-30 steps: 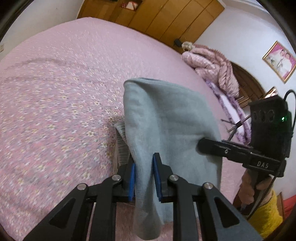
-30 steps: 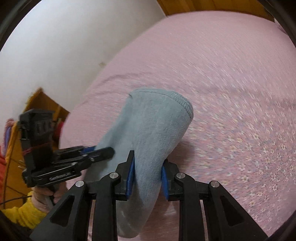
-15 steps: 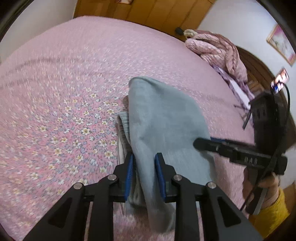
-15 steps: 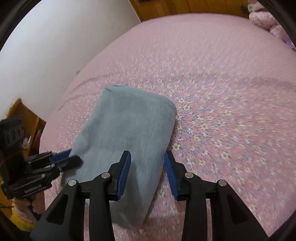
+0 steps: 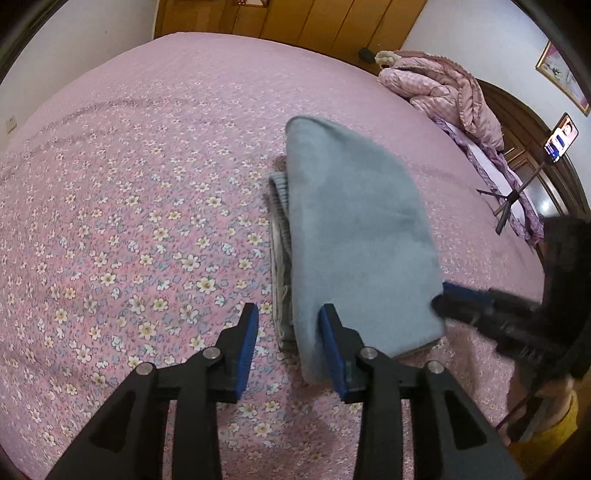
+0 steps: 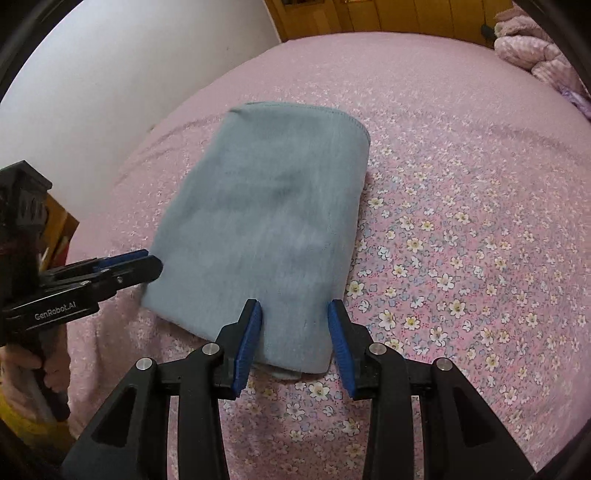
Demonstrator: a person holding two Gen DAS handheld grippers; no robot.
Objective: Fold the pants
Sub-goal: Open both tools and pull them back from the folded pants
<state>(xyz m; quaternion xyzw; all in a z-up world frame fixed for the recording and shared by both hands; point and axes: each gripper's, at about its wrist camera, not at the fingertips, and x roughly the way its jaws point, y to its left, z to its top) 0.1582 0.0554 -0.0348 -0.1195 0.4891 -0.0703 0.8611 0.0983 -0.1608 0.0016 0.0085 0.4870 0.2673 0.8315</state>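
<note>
The grey-blue pants lie folded into a thick rectangle on the pink flowered bed. They also show in the right wrist view, flat, with a stitched hem at the far end. My left gripper is open, its jaws at the near left corner of the fold, with the cloth against the right pad. My right gripper is open, its jaws standing over the near edge of the pants. Each gripper shows in the other's view, the right one and the left one.
A bundled pink quilt lies at the far right of the bed. Wooden wardrobe doors stand behind the bed. A phone on a tripod stands at the right. A white wall runs along the left.
Both grippers lowered the folded pants onto the bed and opened, letting go of the cloth. The pants now lie flat instead of hanging.
</note>
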